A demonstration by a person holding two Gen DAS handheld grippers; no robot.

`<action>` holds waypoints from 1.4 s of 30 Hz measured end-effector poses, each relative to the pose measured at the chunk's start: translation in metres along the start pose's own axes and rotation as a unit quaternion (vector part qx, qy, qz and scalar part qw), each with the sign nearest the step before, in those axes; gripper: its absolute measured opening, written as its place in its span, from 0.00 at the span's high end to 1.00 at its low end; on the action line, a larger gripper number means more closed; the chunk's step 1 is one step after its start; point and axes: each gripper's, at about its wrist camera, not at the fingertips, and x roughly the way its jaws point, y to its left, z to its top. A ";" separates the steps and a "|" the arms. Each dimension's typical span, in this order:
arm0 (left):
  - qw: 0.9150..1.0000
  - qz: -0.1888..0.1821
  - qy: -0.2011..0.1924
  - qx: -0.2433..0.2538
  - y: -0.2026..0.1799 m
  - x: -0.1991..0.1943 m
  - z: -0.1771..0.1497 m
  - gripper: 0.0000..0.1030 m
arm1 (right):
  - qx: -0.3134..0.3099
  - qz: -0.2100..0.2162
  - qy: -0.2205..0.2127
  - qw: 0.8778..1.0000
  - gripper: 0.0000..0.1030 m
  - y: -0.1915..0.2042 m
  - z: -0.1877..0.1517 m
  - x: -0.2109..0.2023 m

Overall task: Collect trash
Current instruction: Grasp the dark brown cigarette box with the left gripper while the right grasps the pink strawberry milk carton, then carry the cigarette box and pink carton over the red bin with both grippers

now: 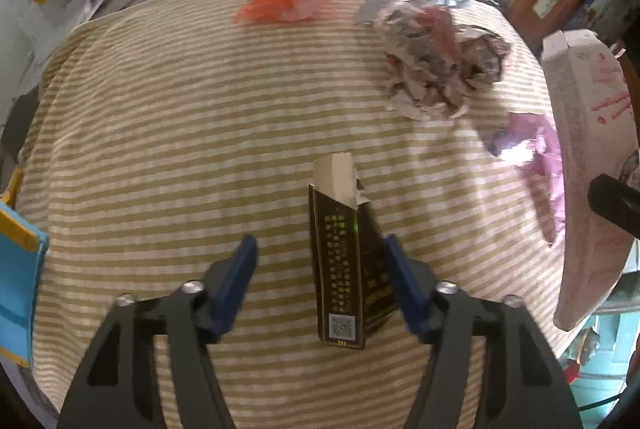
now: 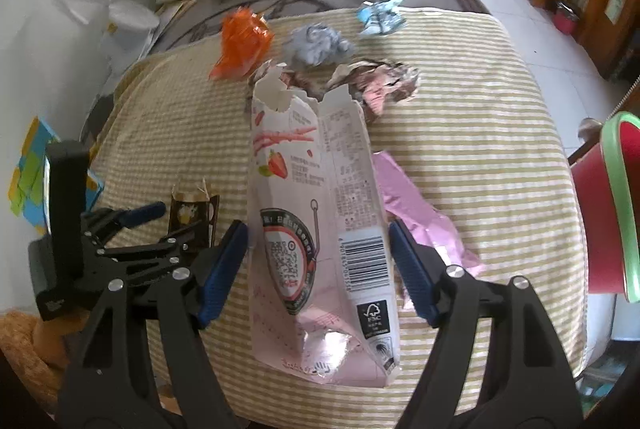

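Torn dark carton [image 1: 348,269], crumpled paper [image 1: 436,65] — striped woven cloth [image 1: 180,149].

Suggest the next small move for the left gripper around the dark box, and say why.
Probably close the left gripper a little further. The dark box stands between its blue fingers, touching the one nearer the pink-and-white carton, while a clear gap remains at the other finger. Closing that gap should secure it before any lift off the striped cloth.
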 end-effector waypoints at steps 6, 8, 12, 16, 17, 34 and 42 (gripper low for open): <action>1.000 -0.014 0.002 0.016 -0.019 0.002 0.000 0.71 | -0.006 0.011 -0.009 1.000 0.31 0.009 0.002 -0.003; 1.000 -0.017 0.003 0.011 -0.019 0.002 0.000 0.70 | -0.007 0.012 -0.009 1.000 0.31 0.009 0.001 -0.005; 0.999 -0.044 0.012 -0.025 -0.009 0.007 0.001 0.54 | 0.001 0.017 -0.005 1.000 0.30 0.004 0.000 -0.005; 0.998 -0.048 0.014 -0.041 0.000 0.010 -0.003 0.64 | 0.012 0.019 -0.004 1.000 0.30 -0.003 -0.003 -0.006; 0.998 -0.052 0.015 -0.042 0.000 0.010 -0.003 0.64 | 0.013 0.019 -0.006 1.000 0.30 -0.004 -0.004 -0.007; 0.986 -0.014 -0.165 0.016 -0.058 -0.110 0.034 0.65 | 0.030 -0.020 -0.146 0.989 0.30 -0.019 0.012 -0.084; 0.980 -0.018 -0.192 0.041 -0.081 -0.134 0.039 0.65 | 0.031 -0.027 -0.152 0.988 0.30 -0.028 0.010 -0.091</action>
